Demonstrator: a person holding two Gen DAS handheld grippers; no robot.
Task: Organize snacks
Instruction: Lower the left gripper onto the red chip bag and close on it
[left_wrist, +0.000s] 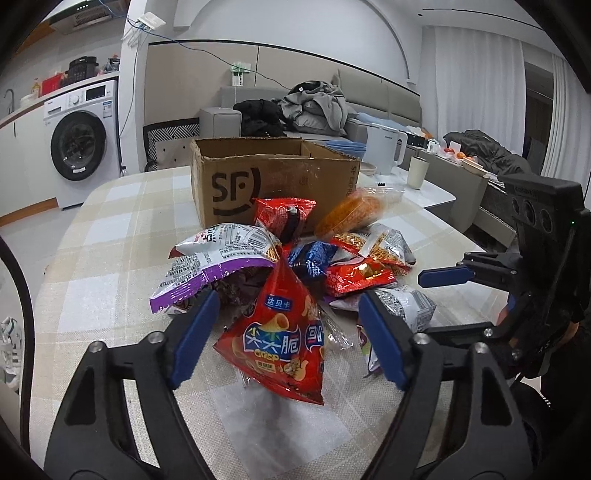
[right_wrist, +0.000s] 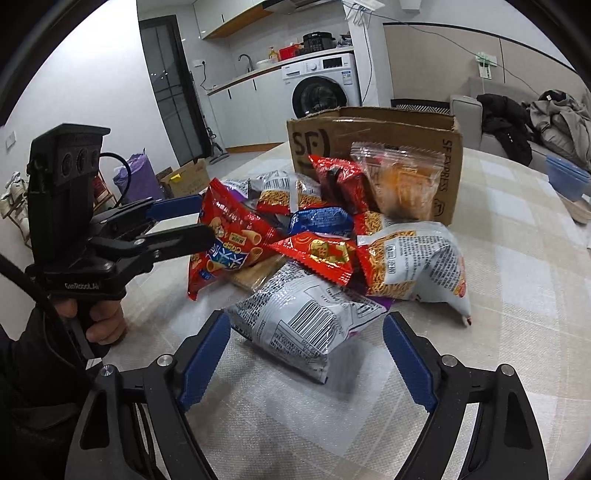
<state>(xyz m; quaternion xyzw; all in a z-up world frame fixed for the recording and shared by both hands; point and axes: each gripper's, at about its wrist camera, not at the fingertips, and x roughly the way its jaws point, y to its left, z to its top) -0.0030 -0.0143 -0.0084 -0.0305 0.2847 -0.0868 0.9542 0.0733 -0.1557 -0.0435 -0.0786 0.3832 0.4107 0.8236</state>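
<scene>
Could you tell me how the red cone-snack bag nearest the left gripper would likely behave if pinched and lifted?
The red cone-snack bag looks puffed with air, so probably light. Its glossy film may slip or crumple between the fingers. It leans on the pile, so neighbours might shift.

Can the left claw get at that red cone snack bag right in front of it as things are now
Probably yes. The left claw is open, with the red cone snack bag lying between its fingers at the near edge of the pile. Nothing covers the bag on that side, though its far tip tucks under the purple bag.
</scene>
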